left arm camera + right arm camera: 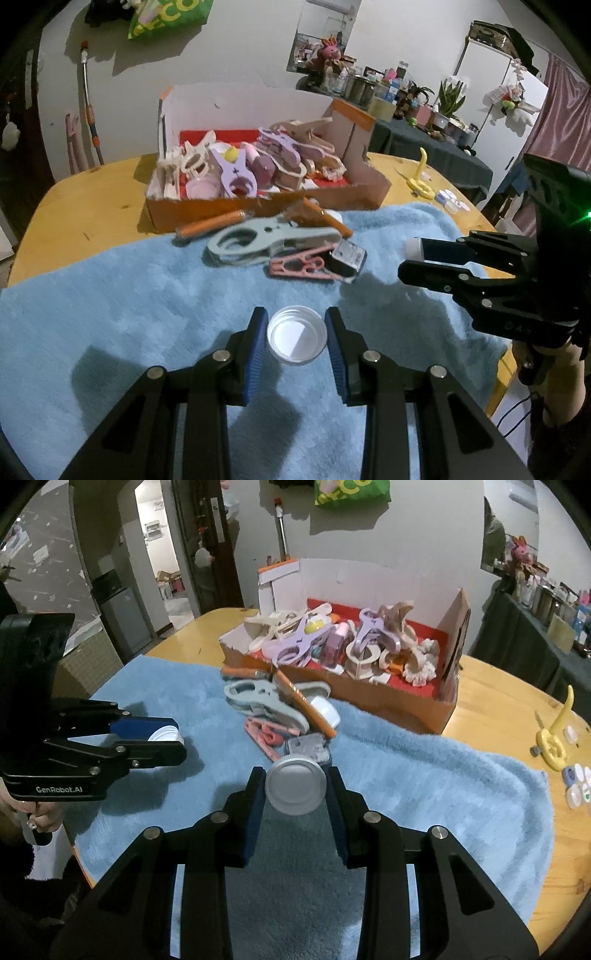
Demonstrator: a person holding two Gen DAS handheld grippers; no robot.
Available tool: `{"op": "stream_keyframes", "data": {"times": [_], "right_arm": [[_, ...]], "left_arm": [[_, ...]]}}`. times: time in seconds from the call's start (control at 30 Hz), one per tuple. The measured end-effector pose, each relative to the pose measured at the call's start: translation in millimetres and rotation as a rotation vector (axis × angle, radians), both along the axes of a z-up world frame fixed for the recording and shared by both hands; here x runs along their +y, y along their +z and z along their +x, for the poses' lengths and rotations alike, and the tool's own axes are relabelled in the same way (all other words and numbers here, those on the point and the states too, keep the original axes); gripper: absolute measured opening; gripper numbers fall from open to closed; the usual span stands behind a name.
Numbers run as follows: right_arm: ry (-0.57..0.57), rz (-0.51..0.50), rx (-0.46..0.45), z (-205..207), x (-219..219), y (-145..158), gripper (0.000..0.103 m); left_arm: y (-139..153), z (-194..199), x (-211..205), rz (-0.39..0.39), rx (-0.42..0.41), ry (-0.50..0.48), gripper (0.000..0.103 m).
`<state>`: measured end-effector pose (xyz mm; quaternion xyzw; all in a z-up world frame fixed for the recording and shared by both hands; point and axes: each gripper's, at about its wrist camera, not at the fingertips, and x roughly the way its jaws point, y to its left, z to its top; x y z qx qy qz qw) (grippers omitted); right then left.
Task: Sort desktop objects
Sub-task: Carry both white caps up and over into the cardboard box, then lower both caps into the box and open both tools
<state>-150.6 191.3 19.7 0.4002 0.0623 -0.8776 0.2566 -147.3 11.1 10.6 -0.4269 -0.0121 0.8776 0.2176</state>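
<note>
- The left gripper (296, 341) pinches an open-side-up lid (297, 335) above the blue towel (110, 314).
- The right gripper (296, 792) clamps a jar (296, 789), likely for recapping.
- Beyond the towel, the cardboard box (258, 206) holds sorted clips.

Dim indoor light falls from above, throwing soft dark shadows of the left gripper (296, 334) onto the blue towel (110, 314) and of hung items up the white wall (229, 48). Fisheye distortion bends both views, corners vignette black, and a green glare (583, 217) flares at one edge.
</note>
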Motion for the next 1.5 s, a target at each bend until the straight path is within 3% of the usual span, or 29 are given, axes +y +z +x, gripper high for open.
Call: {"op": "stream_keyframes", "data": {"times": [0.3, 0.7, 1.17, 1.5], "right_arm": [[-0.003, 0.017, 0.048, -22.3, -11.0, 29.3, 0.031], [-0.030, 0.043, 0.096, -83.6, -23.1, 58.1, 0.031], [-0.108, 0.026, 0.077, -151.7, -27.7, 51.4, 0.031], [-0.109, 0.046, 0.040, -179.5, -38.6, 32.8, 0.031]], "left_arm": [[33.9, -27.4, -2.4, -0.021, 0.058, 0.023, 0.034], [73.9, -89.8, 1.3, -0.037, 0.136, 0.057, 0.034], [50.2, -177.6, 6.9, -0.087, 0.091, 0.131, 0.034], [26.3, -209.5, 4.7, -0.102, 0.057, 0.158, 0.034]]}}
